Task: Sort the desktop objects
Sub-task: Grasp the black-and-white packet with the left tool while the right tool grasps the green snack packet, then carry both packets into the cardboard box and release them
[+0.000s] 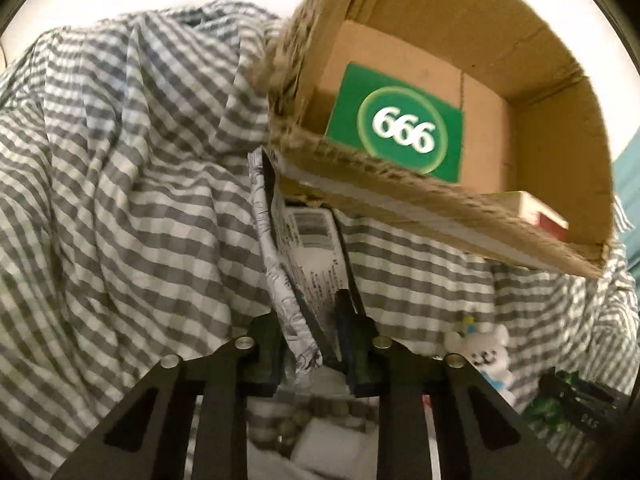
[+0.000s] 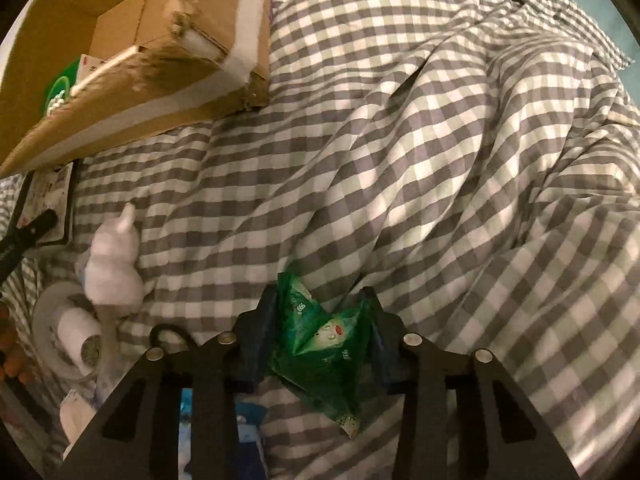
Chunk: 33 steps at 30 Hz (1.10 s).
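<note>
My left gripper (image 1: 310, 312) is shut on a flat black-and-white printed packet (image 1: 308, 248) and holds it upright just below the near rim of an open cardboard box (image 1: 400, 196). Inside the box lies a brown carton with a green "666" label (image 1: 400, 124) and a red-and-white pack (image 1: 544, 216). My right gripper (image 2: 320, 320) is shut on a crumpled green packet (image 2: 324, 344) above the checked cloth. The box (image 2: 132, 80) shows at upper left in the right wrist view, with the left gripper's packet (image 2: 46, 200) below it.
A grey-and-white checked cloth (image 2: 420, 160) covers the surface in folds. A white bear toy (image 1: 490, 352) (image 2: 114, 264) lies near the grippers. A white roll on a disc (image 2: 76, 336) and blue items (image 2: 244, 432) lie at lower left in the right wrist view.
</note>
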### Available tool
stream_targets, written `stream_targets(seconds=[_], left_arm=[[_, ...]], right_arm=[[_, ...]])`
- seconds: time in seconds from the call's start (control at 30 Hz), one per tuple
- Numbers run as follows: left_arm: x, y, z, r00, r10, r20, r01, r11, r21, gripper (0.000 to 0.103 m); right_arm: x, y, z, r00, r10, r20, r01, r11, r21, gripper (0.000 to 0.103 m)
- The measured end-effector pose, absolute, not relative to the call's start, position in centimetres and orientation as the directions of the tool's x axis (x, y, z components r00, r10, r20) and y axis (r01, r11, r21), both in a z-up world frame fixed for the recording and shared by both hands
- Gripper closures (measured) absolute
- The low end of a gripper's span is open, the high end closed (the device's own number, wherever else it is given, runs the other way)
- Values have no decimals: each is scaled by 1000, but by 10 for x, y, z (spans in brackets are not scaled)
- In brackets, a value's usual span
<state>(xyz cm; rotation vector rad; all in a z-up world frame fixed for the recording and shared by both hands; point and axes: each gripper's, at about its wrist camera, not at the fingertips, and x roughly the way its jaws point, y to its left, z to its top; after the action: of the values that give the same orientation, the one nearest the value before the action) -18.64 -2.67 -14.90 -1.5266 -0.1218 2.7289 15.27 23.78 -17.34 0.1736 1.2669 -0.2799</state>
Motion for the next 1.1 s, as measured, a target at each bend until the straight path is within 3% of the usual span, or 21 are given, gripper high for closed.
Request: stream_targets(seconds=[0.3, 0.57, 0.87, 1.1], left_arm=[[-130, -35, -100, -544, 65, -836, -20, -998, -64, 81], [-89, -10, -43, -633, 142, -761, -176, -984, -38, 81], [-142, 15, -7, -646, 216, -732, -291, -956, -26, 81], [-225, 42, 2, -693, 214, -689, -357, -932, 69, 81]], right_arm=[[115, 247, -106, 400, -88, -912, 303, 952, 41, 64], [115, 274, -73, 496, -44, -867, 238, 967, 87, 64], [166, 301, -20, 594, 51, -803, 80, 989, 122, 64], [258, 307, 5, 631, 63, -774, -23, 998, 63, 64]])
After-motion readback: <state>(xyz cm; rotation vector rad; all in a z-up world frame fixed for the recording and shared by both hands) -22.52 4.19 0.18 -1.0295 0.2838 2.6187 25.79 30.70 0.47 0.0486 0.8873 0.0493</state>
